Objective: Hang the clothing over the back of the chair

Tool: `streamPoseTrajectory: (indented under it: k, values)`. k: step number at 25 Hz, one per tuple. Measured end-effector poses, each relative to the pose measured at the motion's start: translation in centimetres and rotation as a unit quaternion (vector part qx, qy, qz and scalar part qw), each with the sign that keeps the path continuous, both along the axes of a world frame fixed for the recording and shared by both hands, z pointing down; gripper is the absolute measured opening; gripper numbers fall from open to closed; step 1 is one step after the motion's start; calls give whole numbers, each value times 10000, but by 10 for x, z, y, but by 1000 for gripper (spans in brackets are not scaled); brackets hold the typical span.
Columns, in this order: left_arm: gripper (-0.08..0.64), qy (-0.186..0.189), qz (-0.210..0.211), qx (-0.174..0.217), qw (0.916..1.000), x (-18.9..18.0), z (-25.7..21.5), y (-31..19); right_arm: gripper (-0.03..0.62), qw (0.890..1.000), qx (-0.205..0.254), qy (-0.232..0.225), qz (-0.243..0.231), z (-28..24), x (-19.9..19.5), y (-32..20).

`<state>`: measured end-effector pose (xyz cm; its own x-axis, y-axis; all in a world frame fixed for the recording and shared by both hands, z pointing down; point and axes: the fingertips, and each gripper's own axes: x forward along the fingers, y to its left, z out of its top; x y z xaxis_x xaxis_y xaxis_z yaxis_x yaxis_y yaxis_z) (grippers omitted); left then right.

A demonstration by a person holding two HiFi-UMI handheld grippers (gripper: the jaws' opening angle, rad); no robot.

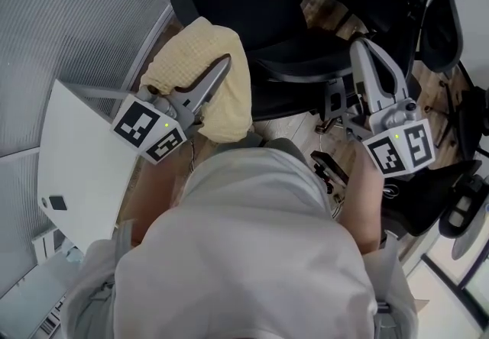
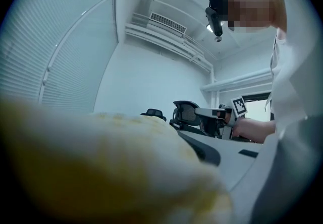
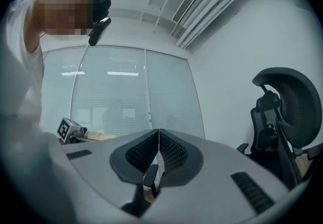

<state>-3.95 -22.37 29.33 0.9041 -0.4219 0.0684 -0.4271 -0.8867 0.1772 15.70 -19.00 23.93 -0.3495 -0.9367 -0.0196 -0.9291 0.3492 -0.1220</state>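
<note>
A yellow knitted garment [image 1: 218, 89] hangs bunched in front of me, at the left side of a black office chair [image 1: 260, 5]. My left gripper [image 1: 223, 64] is shut on the garment, with one grey finger lying across the cloth. In the left gripper view the blurred yellow garment [image 2: 101, 167] fills the lower left and hides the jaws' tips. My right gripper [image 1: 361, 47] is held level over the chair's right side, shut with nothing in it. In the right gripper view its two black pads [image 3: 171, 151] meet along a thin line.
A white desk panel [image 1: 76, 154] stands at the left below slatted blinds [image 1: 76, 17]. More black office chairs [image 1: 435, 9] crowd the right side on the wooden floor. A chair with a headrest [image 3: 282, 112] stands right of the right gripper.
</note>
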Motion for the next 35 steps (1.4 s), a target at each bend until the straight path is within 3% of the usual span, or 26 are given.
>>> streamPoseTrajectory:
  k: [17,24,35]
  values:
    - [129,62,278,-172,9994,29,-23,23,21,9980,32,-137,-619,-7,9,-12]
    - [129,171,613,-210,9978,53,-41,29,21,9969,61,-168,-765,-10,13,-5]
    - [130,210,1349,-172,9905,120,-62,35,21,9980,-3,-179,-612,-5,37,11]
